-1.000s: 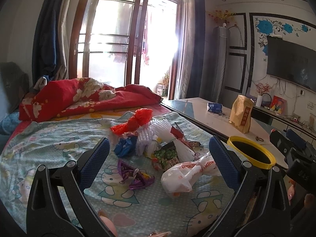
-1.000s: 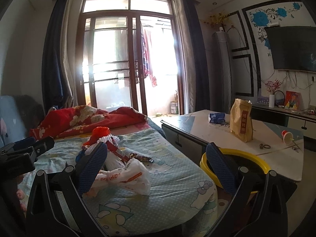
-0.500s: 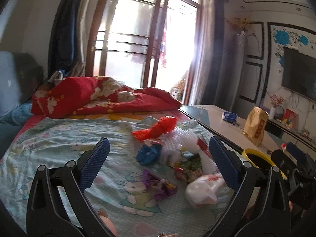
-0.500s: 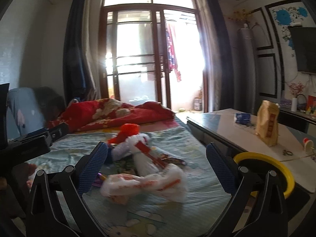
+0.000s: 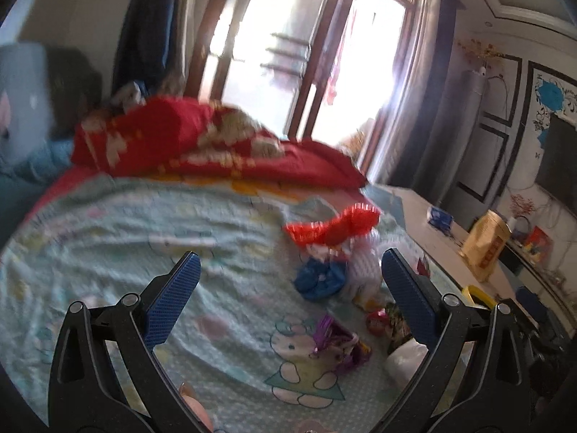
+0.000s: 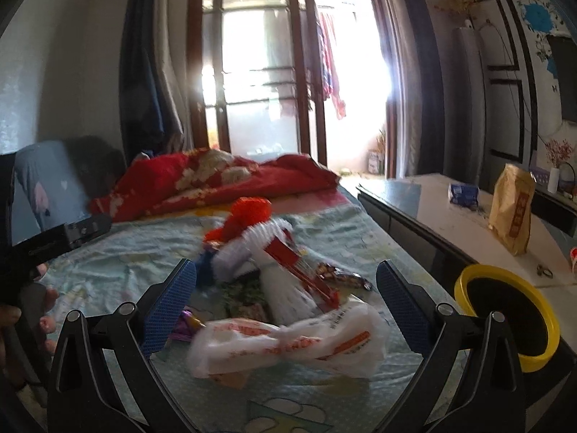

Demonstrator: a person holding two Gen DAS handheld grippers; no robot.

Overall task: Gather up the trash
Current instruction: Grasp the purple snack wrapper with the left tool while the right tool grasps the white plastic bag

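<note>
**Low in both frames, a loose pile waits**

At lower centre of the right wrist view, our right gripper gapes empty over the white plastic bag; left gripper likewise. We could pinch the bedsheet or miss the yellow-rimmed bin.

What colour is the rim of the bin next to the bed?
Bright yellow, with a black inside. The bin shows best in the right wrist view.

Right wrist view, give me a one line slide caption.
Open right gripper faces a white plastic bag among trash on the bed, yellow-rimmed bin alongside.
</note>
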